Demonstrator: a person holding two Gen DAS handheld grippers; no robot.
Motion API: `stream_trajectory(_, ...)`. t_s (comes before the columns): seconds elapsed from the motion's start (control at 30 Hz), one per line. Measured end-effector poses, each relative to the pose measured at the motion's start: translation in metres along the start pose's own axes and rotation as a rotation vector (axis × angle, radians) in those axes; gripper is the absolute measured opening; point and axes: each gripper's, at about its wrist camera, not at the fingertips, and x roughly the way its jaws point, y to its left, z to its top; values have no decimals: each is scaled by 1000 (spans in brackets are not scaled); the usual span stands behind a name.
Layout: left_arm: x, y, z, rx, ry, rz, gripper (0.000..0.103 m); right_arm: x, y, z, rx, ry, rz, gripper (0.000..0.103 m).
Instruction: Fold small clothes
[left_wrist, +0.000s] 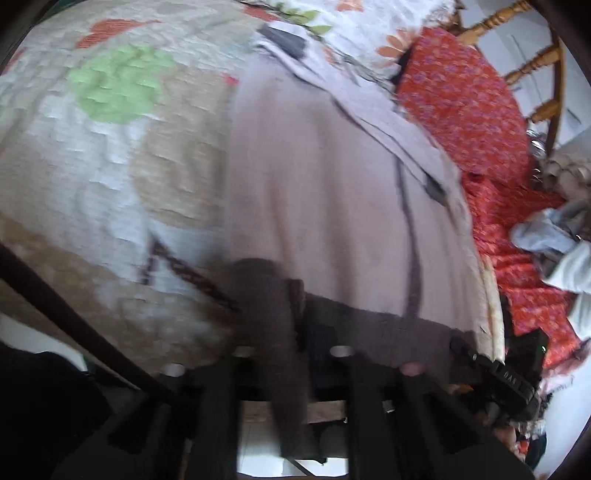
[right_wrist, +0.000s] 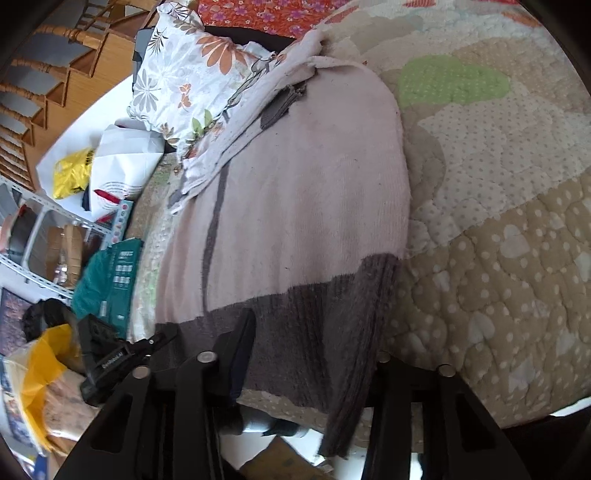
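Grippers, left (left_wrist: 291, 369) and right (right_wrist: 295, 369), pinch sweater (right_wrist: 295, 192) hem.

Pale lilac knitted sweater (right_wrist: 295, 192) with dark grey ribbed hem. Beige, white and green dotted patchwork quilt (right_wrist: 498, 229). White pillow (right_wrist: 184, 77) with orange flower print. Red floral cloth (left_wrist: 469, 110).

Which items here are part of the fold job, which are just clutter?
Job:
- pale pink sweater with dark grey hem band
- left tool
- right tool

Lying about:
- patchwork quilt
- floral pillow
- red floral cloth
- yellow bag
- teal box
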Motion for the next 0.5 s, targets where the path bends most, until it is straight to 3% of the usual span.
stream_trajectory(0.03, -4, 3, 2, -23, -9, 0, 5, 0, 0, 0, -1, -1, -28, 11)
stream_trajectory(0.2, -43, 14, 4, -79, -98, -44, 3, -15, -2, -1, 21, -32, 10, 9)
stream_trajectory(0.5, -90, -3, -30, 31, -175, -7, 3, -47, 17, -36, -85, 20, 43, 8)
